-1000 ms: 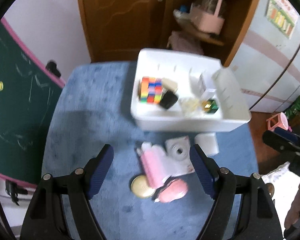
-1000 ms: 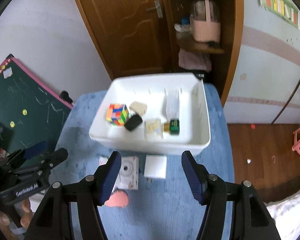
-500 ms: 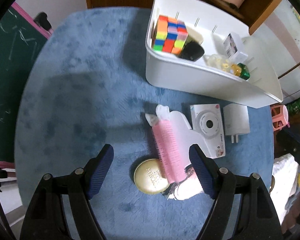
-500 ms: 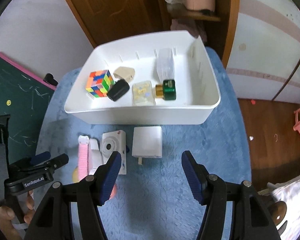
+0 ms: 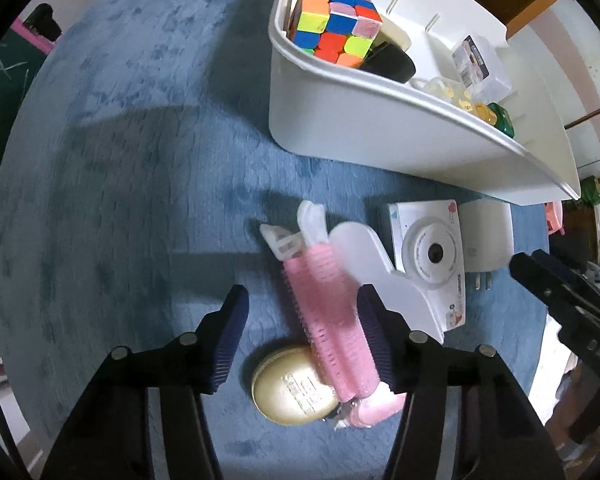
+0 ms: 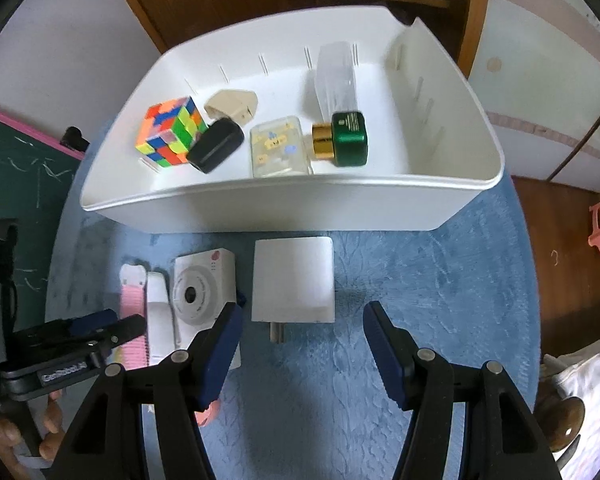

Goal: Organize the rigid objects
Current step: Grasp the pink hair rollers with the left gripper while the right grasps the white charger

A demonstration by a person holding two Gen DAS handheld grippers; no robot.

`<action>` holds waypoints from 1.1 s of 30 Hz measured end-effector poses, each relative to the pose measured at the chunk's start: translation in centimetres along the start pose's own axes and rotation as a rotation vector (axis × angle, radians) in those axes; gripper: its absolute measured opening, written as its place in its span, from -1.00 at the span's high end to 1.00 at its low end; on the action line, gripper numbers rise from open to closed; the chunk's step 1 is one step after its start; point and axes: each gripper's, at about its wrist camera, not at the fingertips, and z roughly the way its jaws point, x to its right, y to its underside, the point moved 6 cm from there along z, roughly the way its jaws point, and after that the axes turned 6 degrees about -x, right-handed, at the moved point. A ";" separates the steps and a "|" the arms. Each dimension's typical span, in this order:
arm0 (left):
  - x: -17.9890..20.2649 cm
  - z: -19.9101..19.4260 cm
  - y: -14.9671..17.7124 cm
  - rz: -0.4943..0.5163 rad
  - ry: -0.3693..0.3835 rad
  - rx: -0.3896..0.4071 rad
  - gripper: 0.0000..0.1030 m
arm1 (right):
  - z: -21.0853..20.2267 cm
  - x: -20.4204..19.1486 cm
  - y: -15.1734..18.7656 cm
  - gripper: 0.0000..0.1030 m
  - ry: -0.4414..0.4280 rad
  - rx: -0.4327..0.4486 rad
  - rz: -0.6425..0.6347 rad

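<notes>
pink hair roller (image 5: 332,320) between closing left gripper (image 5: 302,334), right gripper (image 6: 302,350) open

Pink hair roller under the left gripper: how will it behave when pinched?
The pink hair roller looks cylindrical and bristly, so the closing left gripper should find friction, not slip. It probably rolls if nudged sideways. It leans on the gold tin, so lifting may drag that along.

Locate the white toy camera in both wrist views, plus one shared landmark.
Left wrist: camera right of centre, between the pink roller and the white charger.
Right wrist: camera lower left, left of the charger, partly behind a finger.
Shared landmark: the colour cube in the white bin.
</notes>
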 end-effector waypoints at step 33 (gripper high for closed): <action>-1.7 -0.9 1.3 -0.125 0.056 0.003 0.44 | 4.6 -1.5 0.2 -0.07 0.082 -0.067 -0.014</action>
